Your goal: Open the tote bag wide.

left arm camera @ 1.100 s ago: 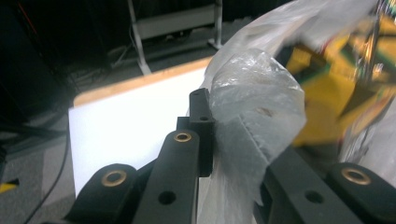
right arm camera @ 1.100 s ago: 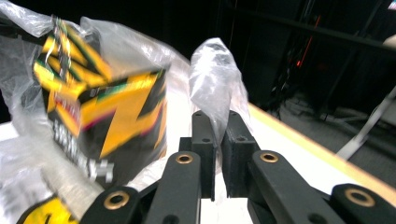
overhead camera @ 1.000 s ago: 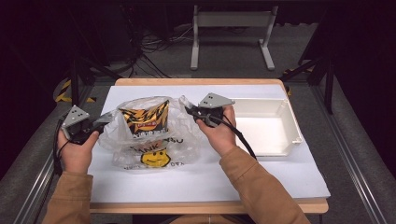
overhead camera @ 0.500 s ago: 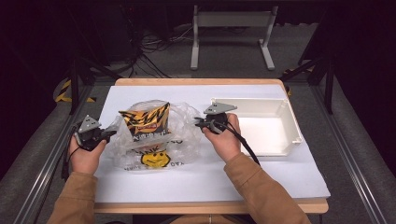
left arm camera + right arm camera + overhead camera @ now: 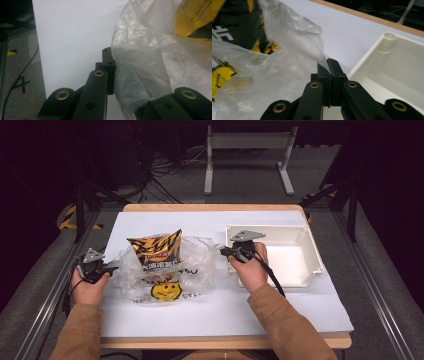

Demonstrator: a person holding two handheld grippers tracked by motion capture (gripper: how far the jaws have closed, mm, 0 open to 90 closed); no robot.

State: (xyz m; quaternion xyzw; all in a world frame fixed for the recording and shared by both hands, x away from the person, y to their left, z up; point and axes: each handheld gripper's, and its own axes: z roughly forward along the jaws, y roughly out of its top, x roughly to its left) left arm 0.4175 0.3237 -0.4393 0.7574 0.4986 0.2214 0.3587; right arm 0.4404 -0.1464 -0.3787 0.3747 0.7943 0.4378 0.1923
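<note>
Spanning both jaws, plastic bag (image 5: 170, 275)

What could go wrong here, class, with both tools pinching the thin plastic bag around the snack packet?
1. The left tool and right tool each pinch just an edge of the plastic bag; the film could slip or tear.
2. The snack packet stands in the bag's open mouth and might topple out.

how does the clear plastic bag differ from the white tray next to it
The clear plastic bag is thin, crumpled and see-through, with a smiley print; the white tray is rigid, opaque and plain. The bag holds a snack packet; the tray is empty. Both grippers pinch the bag's edges; neither grips the tray. Both rest on the white sheet.
</note>
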